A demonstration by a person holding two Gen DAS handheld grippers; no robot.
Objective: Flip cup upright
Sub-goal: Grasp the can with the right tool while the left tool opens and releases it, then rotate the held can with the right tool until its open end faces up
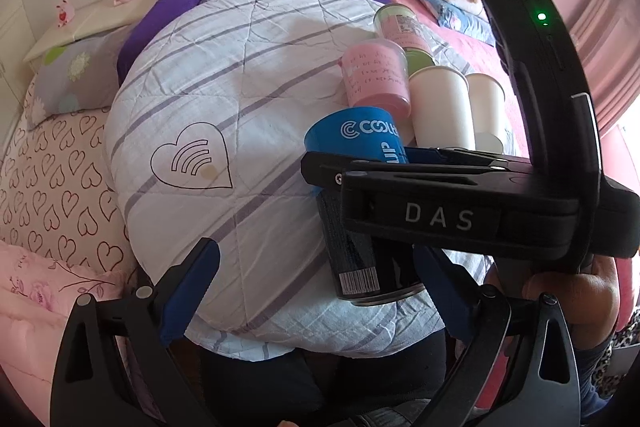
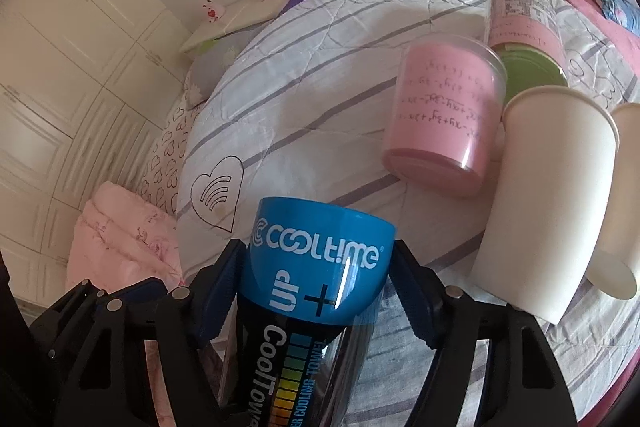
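Big picture first: the bed (image 1: 60, 187), and on it a round striped cushion (image 1: 224, 79) carrying everything. Along its right side sits a cluster of cups: two white paper cups (image 2: 548, 195), a pink cup (image 2: 444, 115), and a green-and-pink cup (image 2: 524, 11) behind them, some tipped, some leaning on each other.

Now the one that matters: the blue-and-black cup (image 2: 320, 267), marked "UP" on its blue band, is clamped in the right gripper (image 2: 320, 291), fingers closed on either side of that band. In the left wrist view the cup (image 1: 352, 135) hangs over the cushion's near edge, tilted, black end low and toward the person, blue end raised. It looks mid-flip, lifted and partly rotated.

The right gripper reaches in crosswise, lying nearly horizontal. The left gripper (image 1: 320, 291) hovers low at the near edge, fingers spread wide, holding nothing.

Next move, I'd judge: finish the wrist roll until the cup stands straight, then lower it onto a flat patch of cushion, which is soft and may let it topple.
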